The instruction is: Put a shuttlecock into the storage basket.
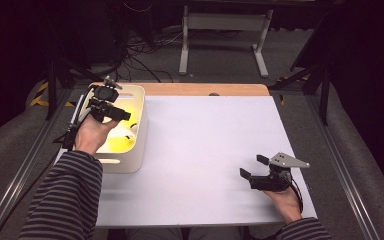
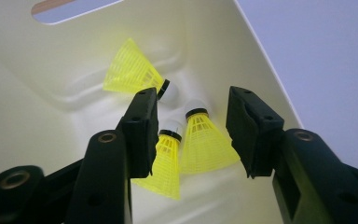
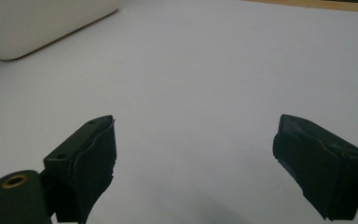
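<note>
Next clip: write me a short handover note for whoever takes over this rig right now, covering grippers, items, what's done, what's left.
Left gripper: over the cream plastic bin, jaws open, gripping nothing.
Right gripper: open and empty above the white table sheet.
Three yellow mesh shuttlecocks lie on the bin floor, one of them between the left jaws but untouched.
Done: three shuttlecocks are in the bin.
Left: probably lift the left gripper out of the bin; I see no other shuttlecocks on the sheet.
</note>
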Demonstrator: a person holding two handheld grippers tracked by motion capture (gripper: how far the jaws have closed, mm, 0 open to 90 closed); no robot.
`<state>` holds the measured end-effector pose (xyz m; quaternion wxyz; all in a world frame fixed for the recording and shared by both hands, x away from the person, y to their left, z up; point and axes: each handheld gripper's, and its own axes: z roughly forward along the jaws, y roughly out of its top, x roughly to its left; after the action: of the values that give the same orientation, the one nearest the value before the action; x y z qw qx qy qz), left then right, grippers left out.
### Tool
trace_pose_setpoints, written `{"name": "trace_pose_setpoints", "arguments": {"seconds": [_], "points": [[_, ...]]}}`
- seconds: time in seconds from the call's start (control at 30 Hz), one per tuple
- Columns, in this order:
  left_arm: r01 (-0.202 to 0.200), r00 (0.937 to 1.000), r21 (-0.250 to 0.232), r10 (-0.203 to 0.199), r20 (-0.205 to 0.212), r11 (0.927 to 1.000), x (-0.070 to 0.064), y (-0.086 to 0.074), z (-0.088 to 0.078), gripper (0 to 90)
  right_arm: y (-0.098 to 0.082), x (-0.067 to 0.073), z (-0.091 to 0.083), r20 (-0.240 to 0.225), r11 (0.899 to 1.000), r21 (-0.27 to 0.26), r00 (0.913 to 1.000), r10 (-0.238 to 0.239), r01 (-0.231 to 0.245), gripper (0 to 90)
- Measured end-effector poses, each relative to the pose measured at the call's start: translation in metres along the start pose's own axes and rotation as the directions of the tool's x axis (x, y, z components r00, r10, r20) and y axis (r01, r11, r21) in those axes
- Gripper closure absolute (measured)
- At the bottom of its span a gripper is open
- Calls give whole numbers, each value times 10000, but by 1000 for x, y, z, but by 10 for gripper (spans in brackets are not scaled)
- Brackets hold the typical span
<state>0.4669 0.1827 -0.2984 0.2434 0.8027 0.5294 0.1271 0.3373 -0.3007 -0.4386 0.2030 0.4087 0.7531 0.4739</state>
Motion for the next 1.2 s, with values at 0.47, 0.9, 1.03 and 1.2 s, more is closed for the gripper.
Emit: {"name": "trace_pose_setpoints", "arguments": {"seconds": [0.47,0.9,1.03,1.2], "points": [[-298,9995,-297,299,31,9991,-15,2,-7,411,-2,-3,-7,130,9997,-170,9997,196,-193,130],[-536,9981,-444,548,264,9976,-24,4,-12,375,-3,-4,-8,180,9997,-175,9997,190,-186,130],[-759,9966,-502,773,275,9959,-29,4,-11,369,-3,-4,-8,176,9998,-154,9997,153,-150,131],[-795,9958,-554,819,420,9953,-34,5,-12,373,-3,-3,-8,187,9998,-142,9997,124,-121,132]]}}
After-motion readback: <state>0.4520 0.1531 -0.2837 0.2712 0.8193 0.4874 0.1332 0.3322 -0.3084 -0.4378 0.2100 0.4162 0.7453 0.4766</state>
